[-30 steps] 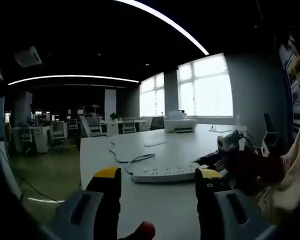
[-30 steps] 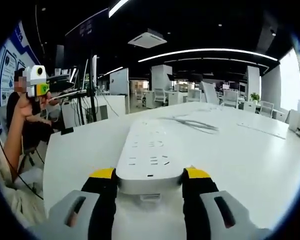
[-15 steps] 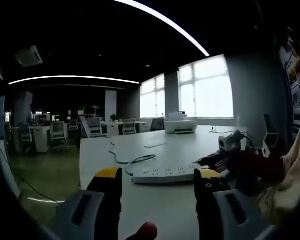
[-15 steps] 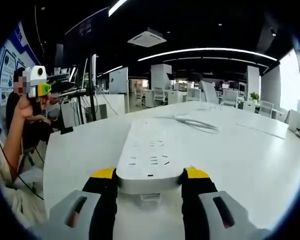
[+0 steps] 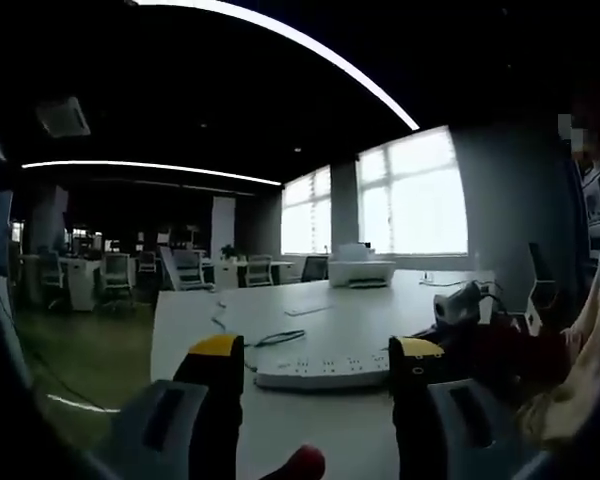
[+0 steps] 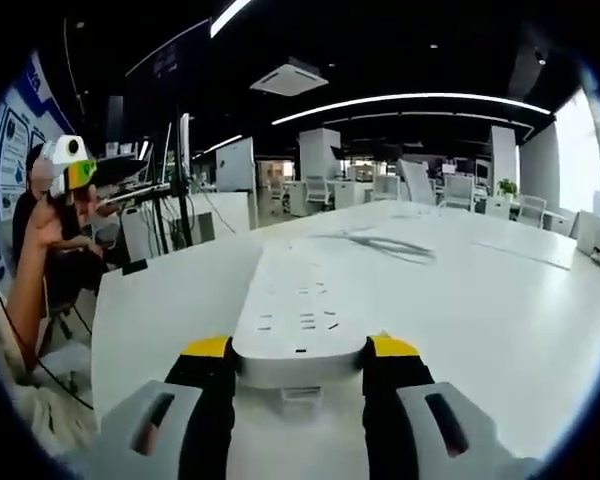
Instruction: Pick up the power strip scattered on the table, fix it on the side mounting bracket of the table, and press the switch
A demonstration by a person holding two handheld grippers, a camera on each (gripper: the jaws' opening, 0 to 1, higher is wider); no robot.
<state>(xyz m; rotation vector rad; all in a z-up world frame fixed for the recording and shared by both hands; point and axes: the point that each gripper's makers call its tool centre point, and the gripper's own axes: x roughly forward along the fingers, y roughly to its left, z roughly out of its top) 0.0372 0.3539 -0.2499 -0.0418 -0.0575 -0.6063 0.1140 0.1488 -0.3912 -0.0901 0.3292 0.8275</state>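
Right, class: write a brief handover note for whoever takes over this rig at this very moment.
Right gripper: shut on the near end of the power strip, on or just above the table.
Left gripper: open, holding nothing, facing the strip's long side.
The strip's cable lies loose on the table.
Done: strip gripped.
Left: fix it on the table's side bracket, press the switch.
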